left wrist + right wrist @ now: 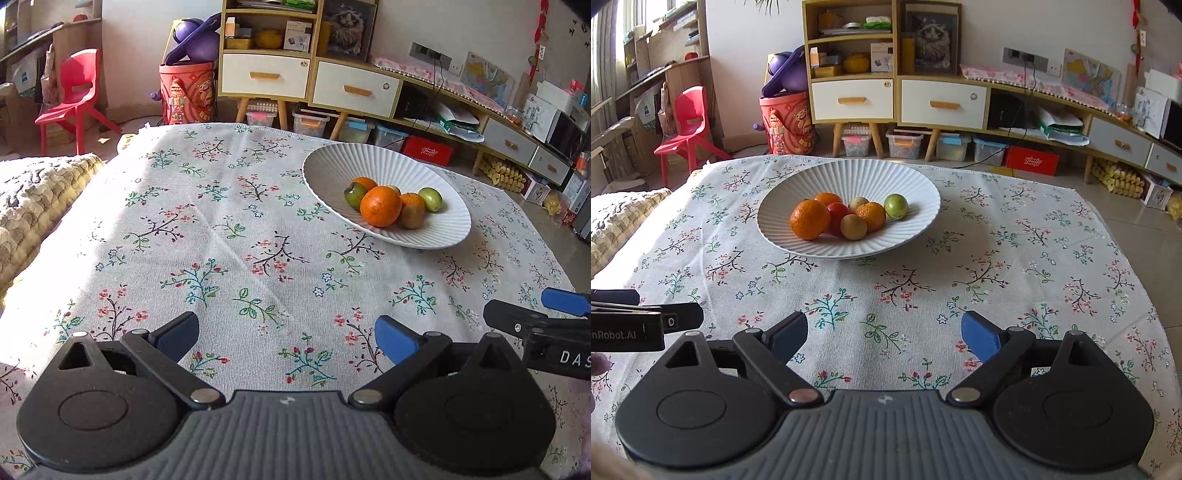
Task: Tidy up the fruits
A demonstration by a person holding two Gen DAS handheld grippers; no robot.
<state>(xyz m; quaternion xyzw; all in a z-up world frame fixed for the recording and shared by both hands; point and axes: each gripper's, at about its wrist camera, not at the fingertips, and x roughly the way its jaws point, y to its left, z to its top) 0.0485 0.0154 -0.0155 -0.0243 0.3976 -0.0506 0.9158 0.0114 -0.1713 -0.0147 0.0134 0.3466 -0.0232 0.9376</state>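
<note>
desk (1015,258): cloth-covered, bare between both sets of fingers. ribbed bowl (827,177): ahead of the right gripper (884,338), rigid, likely breakable; contains all the fruit. large orange (809,219): firm, round, may roll; grip across its middle. left gripper (286,338): fingers spread, empty, as on the right.

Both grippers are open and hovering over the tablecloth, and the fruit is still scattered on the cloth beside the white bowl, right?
Not quite. The fruit is not on the tablecloth; it is piled inside the white bowl, as the right wrist view shows. The rest holds: the left gripper and the right gripper are both open over the cloth, holding nothing.
</note>
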